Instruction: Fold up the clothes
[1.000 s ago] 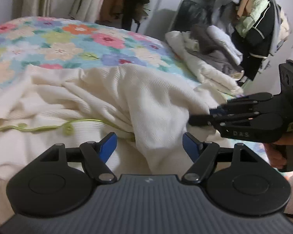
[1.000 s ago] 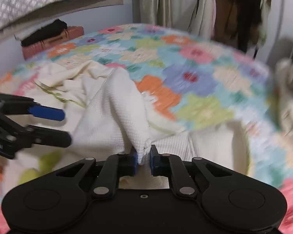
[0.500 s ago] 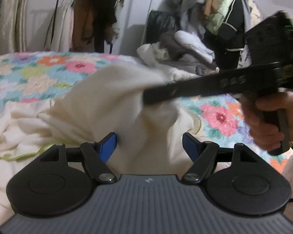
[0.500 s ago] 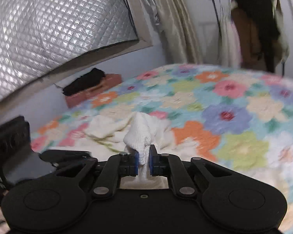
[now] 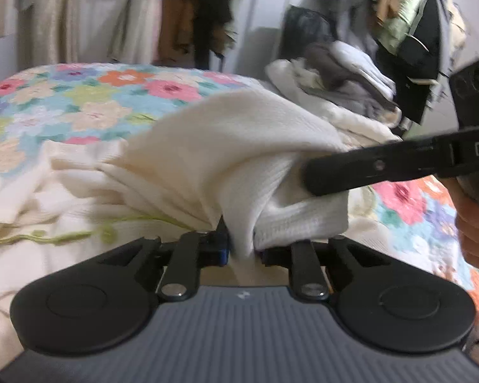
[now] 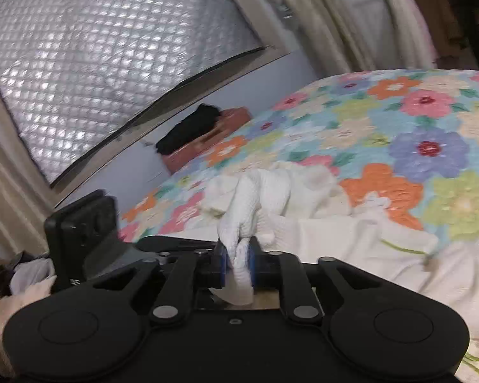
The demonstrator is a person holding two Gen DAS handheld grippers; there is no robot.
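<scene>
While the left gripper, its jaws just closed, and the right gripper, easing slightly, both pinch the cream waffle-knit garment above the floral quilted bedspread, they should draw apart evenly, tautening the edge.

Bed with floral quilt. Cream knit garment lies rumpled at 6 o'clock; piled clothes at 2 o'clock in the left wrist view.
</scene>
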